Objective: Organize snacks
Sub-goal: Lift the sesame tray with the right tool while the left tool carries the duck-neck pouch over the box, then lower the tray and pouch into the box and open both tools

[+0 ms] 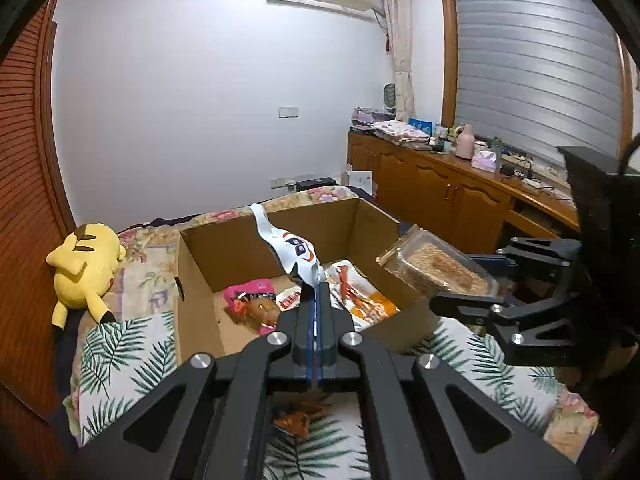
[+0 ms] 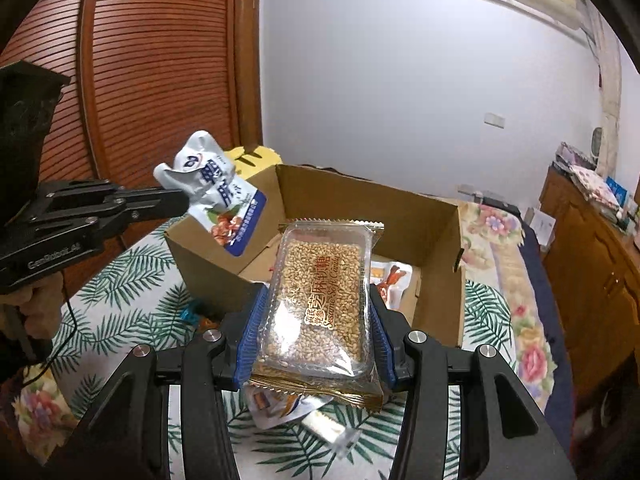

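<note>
From the left wrist, the left tool [image 1: 316,280] pinches a white-and-blue pouch [image 1: 294,246] above the open cardboard box [image 1: 224,248] on the bed [image 1: 120,344].

From the right wrist, the right tool [image 2: 316,320] clamps the sesame candy pack [image 2: 320,300] by its sides, just before the box's near wall.

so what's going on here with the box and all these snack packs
A person is sorting snacks into a cardboard box on a bed, with a handheld gripper in each hand. The left gripper is shut on a white and blue pouch, held above the box. The right gripper clamps a clear sesame candy pack near the box's edge. A few snacks already lie inside.
</note>
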{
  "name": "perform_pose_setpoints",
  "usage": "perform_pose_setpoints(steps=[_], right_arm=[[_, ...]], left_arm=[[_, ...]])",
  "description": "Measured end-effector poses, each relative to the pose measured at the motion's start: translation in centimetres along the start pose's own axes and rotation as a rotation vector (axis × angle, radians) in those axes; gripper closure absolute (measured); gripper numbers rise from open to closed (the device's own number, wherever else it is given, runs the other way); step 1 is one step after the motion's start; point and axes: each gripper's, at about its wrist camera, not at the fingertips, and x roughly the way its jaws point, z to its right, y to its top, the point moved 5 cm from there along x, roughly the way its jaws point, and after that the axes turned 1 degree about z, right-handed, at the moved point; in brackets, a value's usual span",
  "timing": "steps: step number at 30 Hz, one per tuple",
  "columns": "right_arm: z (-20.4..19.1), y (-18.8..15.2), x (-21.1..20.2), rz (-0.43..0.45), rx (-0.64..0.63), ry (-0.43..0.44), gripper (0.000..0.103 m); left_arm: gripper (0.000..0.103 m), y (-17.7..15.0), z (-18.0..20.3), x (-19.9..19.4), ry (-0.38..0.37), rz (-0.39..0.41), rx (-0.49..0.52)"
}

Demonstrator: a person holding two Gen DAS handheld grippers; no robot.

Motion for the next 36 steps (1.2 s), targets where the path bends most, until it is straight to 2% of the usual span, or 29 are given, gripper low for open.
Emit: perform_pose_setpoints(steps=[8, 15, 23, 31, 32, 36], right_arm=[[0.7, 0.4, 1.8, -0.029, -0.011, -0.015, 0.055], [1.4, 0.9, 3.5, -0.053, -0.018, -0.033, 0.055], [2.3, 1.9, 7.8, -0.092, -0.002, -0.045, 0.054], [3.4, 1.8, 10.6, -0.121, 0.060, -0.026, 0.049], [3.5, 1.8, 10.5, -0.115, 0.063, -0.028, 0.043], [3.5, 1.8, 9.8, -0.098, 0.076, -0.025, 0.042]], left_arm=[[0.103, -0.2, -2.2, 4.2, 0.016, -0.040, -0.025], [0.103, -0.7, -2.9, 6.4, 0.016, -0.056, -0.050], [0.103, -1.4, -3.7, 7.5, 0.038, -0.076, -0.056], [0.085, -2.3, -4.3, 7.3, 0.048, -0.097, -0.080], [0.085, -2.4, -4.2, 7.2, 0.052, -0.098, -0.076], [0.082, -2.6, -4.1, 6.6, 0.066, -0.096, -0.061]])
